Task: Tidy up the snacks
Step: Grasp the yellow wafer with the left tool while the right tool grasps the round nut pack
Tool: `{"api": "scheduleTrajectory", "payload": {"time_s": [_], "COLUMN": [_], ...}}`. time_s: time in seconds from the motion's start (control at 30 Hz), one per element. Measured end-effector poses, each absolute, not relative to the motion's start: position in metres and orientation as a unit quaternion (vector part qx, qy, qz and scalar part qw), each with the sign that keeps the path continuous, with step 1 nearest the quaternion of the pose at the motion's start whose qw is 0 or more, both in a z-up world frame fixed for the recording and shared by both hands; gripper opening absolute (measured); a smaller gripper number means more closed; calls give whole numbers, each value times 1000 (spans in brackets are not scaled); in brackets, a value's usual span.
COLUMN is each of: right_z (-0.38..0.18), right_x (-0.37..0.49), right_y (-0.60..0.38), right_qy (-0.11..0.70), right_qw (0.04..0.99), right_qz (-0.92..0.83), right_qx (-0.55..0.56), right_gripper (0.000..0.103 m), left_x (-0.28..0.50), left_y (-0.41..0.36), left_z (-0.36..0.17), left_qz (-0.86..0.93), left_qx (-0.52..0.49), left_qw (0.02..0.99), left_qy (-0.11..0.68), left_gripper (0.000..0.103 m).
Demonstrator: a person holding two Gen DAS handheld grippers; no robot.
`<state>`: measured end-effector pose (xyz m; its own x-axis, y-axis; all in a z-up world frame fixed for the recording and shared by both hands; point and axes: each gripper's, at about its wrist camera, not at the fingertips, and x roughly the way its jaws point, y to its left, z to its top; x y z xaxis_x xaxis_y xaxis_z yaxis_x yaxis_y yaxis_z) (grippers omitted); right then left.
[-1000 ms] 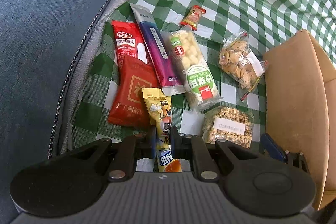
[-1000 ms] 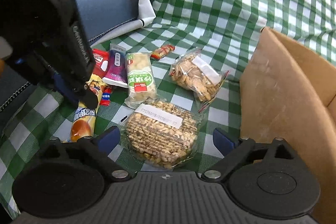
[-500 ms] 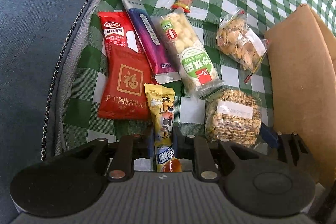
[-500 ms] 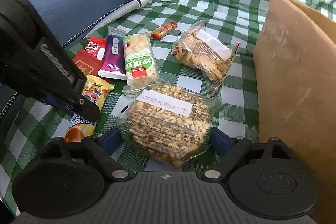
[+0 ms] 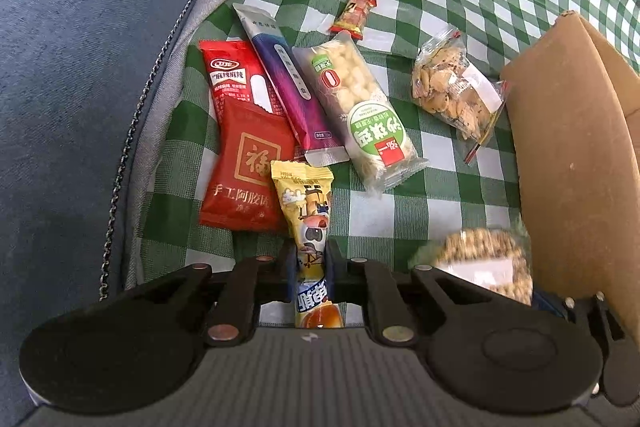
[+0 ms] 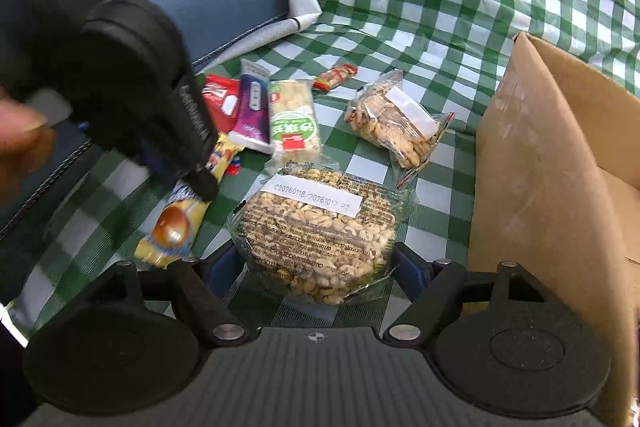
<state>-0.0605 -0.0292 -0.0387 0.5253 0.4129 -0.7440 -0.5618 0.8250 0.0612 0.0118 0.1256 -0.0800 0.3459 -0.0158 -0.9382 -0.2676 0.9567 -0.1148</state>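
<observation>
Green-checked cloth (image 5: pixel 400 215); cardboard box (image 6: pixel 560 163) interior hidden; left gripper (image 5: pixel 311 267) pinches yellow snack packet (image 5: pixel 306 207); right gripper (image 6: pixel 320 267), just closing, clasps peanut pack (image 6: pixel 316 231).

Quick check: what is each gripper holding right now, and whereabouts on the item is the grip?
Left gripper pinches the yellow snack packet across its lower half. Right gripper has just closed on the round nut-brittle pack, clamping its near part at both side edges.

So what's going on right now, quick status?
Left hand-held gripper shut on yellow snack packet. Right hand-held gripper closing around peanut brittle pack, pads at its sides. Cardboard box beside it, nothing blocking.
</observation>
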Motion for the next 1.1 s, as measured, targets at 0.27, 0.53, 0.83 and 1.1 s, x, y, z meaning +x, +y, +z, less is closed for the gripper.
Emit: {"api": "scheduleTrajectory", "payload": {"time_s": [0.27, 0.53, 0.83, 1.1], "right_z": [-35, -44, -47, -57], "right_x": [-94, -99, -91, -88], "right_y": [-39, -45, -43, -40], "right_qy": [416, 436, 442, 460], "right_qw": [844, 833, 834, 825], "right_qz": [316, 319, 318, 317], "right_qx": [-124, -117, -89, -88], "right_gripper": [81, 85, 91, 92], "left_x": [1, -2, 1, 2], "left_y": [115, 116, 108, 108], "left_z": [-84, -84, -90, -93], "left_qz": [34, 38, 29, 31], "left_qx": [-107, -104, -82, -71], "left_qw": [805, 804, 797, 795], "left_qy": [583, 583, 598, 602], "left_gripper": [15, 19, 29, 29]}}
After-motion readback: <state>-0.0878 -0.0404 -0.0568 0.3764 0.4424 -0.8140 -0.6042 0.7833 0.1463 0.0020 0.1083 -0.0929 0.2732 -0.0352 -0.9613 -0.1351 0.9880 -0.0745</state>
